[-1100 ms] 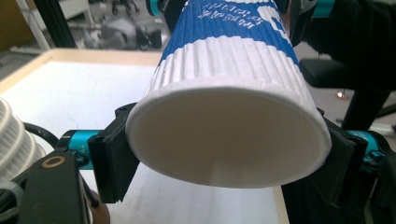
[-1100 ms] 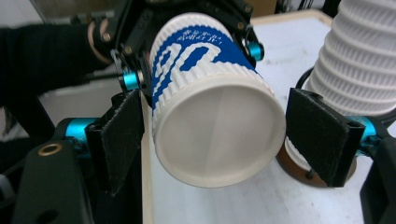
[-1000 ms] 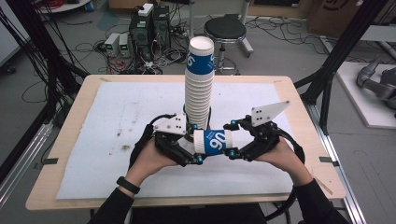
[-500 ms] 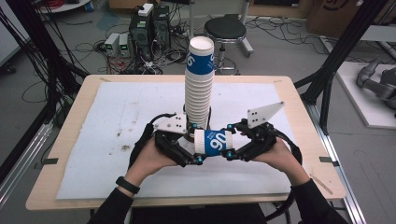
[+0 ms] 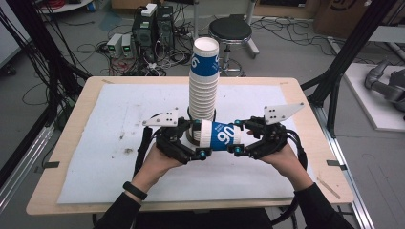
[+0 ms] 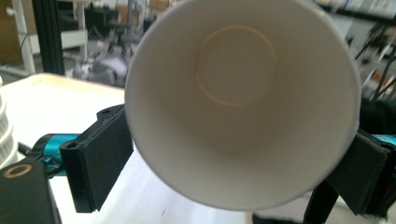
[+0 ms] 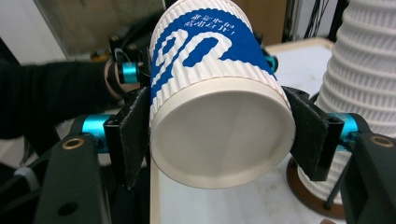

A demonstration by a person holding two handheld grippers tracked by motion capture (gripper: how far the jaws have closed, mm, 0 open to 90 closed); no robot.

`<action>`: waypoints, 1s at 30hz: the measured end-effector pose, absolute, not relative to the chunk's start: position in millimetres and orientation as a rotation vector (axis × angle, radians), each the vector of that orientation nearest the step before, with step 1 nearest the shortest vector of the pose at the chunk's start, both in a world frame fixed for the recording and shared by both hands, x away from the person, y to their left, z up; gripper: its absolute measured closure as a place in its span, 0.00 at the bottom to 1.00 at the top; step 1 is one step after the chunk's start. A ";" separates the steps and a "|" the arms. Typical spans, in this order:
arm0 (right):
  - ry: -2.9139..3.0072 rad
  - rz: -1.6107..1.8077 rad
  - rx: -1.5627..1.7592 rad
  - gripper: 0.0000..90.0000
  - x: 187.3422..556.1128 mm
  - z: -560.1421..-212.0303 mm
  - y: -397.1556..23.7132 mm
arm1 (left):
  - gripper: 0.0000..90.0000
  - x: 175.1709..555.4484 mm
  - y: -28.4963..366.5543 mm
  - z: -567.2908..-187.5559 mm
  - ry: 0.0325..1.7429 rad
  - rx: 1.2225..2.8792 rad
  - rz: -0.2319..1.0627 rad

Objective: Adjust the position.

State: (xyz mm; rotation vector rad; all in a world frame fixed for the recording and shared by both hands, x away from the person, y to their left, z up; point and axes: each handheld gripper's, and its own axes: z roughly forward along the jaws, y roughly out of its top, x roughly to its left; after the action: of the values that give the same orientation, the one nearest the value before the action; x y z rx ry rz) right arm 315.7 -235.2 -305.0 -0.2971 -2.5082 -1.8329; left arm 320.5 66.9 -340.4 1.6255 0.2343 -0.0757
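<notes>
My right gripper [image 5: 237, 137] has its two black pads clamped on the base end of a blue-and-white paper cup [image 5: 218, 135], and those jaws have just been closing onto it; in the right gripper view the cup's flat bottom [image 7: 223, 136] faces me squarely, with one pad pressed to each side of the ribbed wall. The cup lies on its side between my two grippers, lifted off the white mat [image 5: 95, 143], its open mouth turned toward my left gripper [image 5: 195, 138]. My left jaws have just been opening: in the left gripper view the cup's white rim and hollow inside [image 6: 238, 93] sit right before me, between my own fingers, and the pads stand a little off the rim on both sides rather than squeezing it, so that hand's grip is loose and the right one carries the cup. Just beyond my left fingertips, nearly touching the held cup's mouth end, a tall stack of paper cups [image 5: 204, 81] stands upright on the mat; from my right fingers it rises close by at one side [image 7: 369, 70], on a dark round base. My two hands face each other, the cup bridging the gap between the fingertips.
</notes>
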 end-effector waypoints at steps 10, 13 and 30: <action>-2.461 -1.869 -0.303 0.33 315.7 -308.2 -232.5 | 0.19 318.1 72.1 -338.4 0.208 1.542 -0.057; -2.458 -1.851 -0.300 0.33 316.8 -309.7 -231.1 | 0.21 317.5 73.4 -337.7 0.203 1.542 -0.051; -2.611 -1.704 -0.320 0.23 316.0 -302.6 -235.6 | 0.23 315.1 71.8 -328.4 0.187 1.794 0.049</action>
State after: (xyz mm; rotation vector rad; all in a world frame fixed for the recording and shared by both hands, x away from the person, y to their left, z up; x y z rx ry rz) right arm 316.0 -235.6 -302.6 -0.3199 -2.6110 -1.7040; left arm 315.1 71.8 -328.4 1.7941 0.1875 0.0492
